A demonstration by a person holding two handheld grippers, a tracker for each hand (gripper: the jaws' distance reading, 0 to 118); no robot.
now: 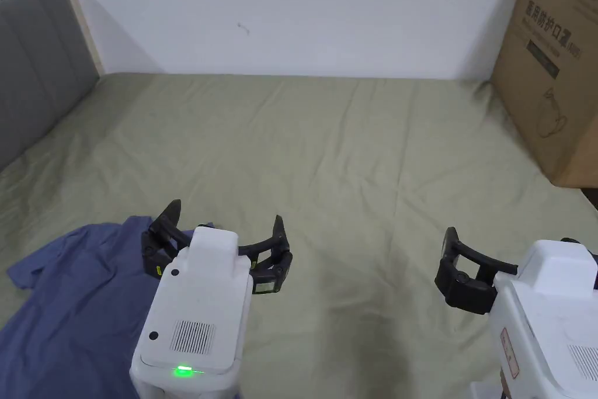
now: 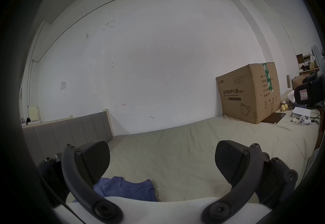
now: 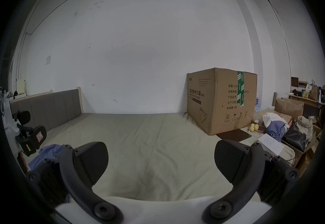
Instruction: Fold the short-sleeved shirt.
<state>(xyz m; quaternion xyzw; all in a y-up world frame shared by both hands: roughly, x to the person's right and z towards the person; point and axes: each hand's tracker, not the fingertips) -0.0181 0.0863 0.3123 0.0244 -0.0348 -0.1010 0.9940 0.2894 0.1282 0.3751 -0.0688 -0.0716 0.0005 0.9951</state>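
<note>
Blue shirt (image 1: 76,289), seemingly olive-beige sheet (image 1: 350,155).

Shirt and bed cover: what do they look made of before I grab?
The shirt looks like soft, matte blue knit, probably cotton jersey: it lies limp in loose rumples, with a ribbed-looking collar in the left gripper view. The bed cover looks like thin woven olive sheet, matte, with sharp fold creases.

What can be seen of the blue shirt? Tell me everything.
The shirt is blue, of soft, thin-looking cloth, short-sleeved with a round neck. It lies unfolded and rumpled on the green sheet at the bed's near left, one sleeve spread toward the headboard. Its lower part runs out of the head view. The left tongs hang open over its upper edge, gripping nothing; whether they touch it is unclear. The right tongs, also open, are well clear.
</note>
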